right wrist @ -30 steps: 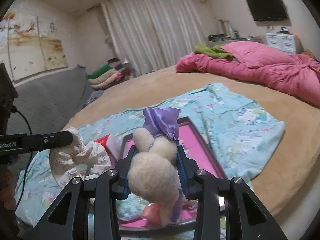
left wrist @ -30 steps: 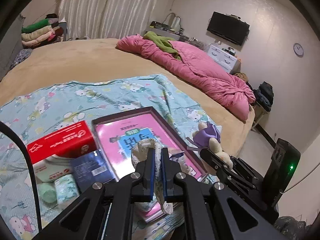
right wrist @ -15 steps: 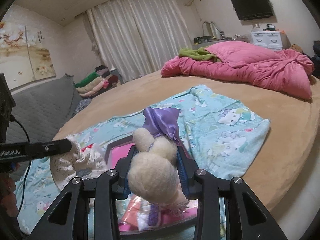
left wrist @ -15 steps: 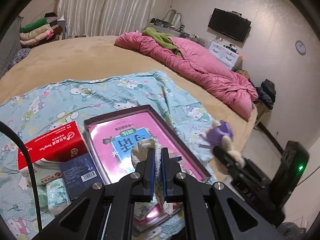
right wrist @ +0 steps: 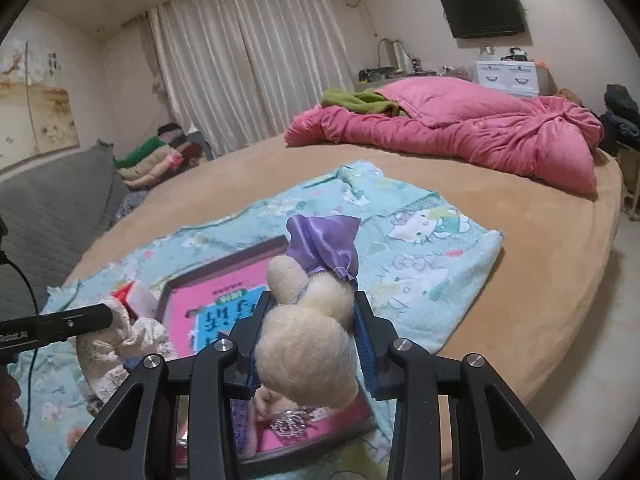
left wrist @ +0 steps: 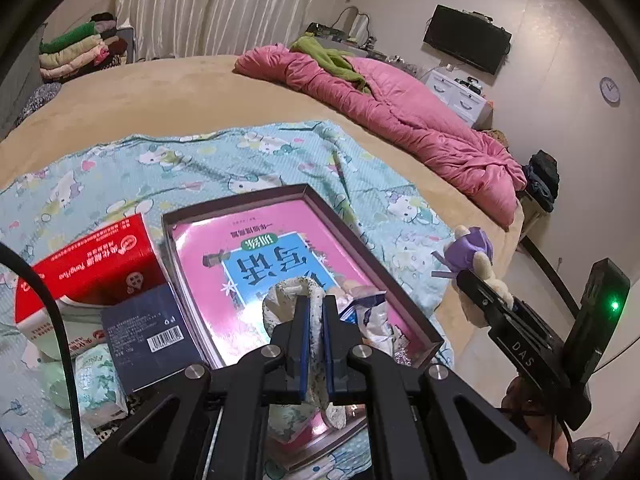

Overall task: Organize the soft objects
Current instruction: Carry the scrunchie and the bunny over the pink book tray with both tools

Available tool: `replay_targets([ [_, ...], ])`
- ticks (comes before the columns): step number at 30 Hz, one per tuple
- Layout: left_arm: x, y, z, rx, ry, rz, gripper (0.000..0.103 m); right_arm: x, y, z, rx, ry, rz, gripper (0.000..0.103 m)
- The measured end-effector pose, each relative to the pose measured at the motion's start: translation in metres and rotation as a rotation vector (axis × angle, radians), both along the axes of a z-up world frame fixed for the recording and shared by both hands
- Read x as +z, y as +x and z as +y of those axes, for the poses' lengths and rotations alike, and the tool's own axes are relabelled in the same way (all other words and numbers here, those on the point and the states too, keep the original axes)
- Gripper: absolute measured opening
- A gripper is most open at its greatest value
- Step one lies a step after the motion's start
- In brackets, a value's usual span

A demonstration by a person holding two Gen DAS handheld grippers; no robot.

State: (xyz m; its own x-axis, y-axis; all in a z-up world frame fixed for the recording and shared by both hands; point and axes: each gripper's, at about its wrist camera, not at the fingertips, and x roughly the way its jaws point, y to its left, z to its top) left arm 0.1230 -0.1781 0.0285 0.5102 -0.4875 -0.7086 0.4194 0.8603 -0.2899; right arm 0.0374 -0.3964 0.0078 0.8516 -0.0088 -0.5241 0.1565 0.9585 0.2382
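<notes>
Left gripper [left wrist: 313, 320] clamped tight on a speckled white cloth [left wrist: 298, 292], suspended over the pink book [left wrist: 256, 264] in a shallow dark tray [left wrist: 400, 284] on the bed. Right gripper [right wrist: 308, 320] closed around a cream plush toy [right wrist: 308, 344] in purple satin, poised above the tray's near corner.

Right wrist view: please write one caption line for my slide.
Right gripper holds a cream plush toy with a purple bow above a shallow tray on a bed.
</notes>
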Motion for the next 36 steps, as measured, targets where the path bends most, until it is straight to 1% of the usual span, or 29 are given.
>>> replay_targets([
  [9,-0.017,0.002,-0.002,-0.003,0.043,0.018,0.006,-0.009,0.009,0.001,0.004,-0.04,0.029,0.039],
  [21,-0.034,0.007,0.0,0.01,0.078,0.046,0.006,-0.026,0.026,0.011,0.056,-0.067,0.105,0.039],
  [33,-0.046,0.011,0.004,0.02,0.09,0.079,0.006,-0.042,0.043,0.02,0.102,-0.085,0.19,0.039],
  [36,-0.047,0.011,0.005,0.023,0.089,0.083,0.006,-0.044,0.045,0.023,0.119,-0.081,0.194,0.039],
])
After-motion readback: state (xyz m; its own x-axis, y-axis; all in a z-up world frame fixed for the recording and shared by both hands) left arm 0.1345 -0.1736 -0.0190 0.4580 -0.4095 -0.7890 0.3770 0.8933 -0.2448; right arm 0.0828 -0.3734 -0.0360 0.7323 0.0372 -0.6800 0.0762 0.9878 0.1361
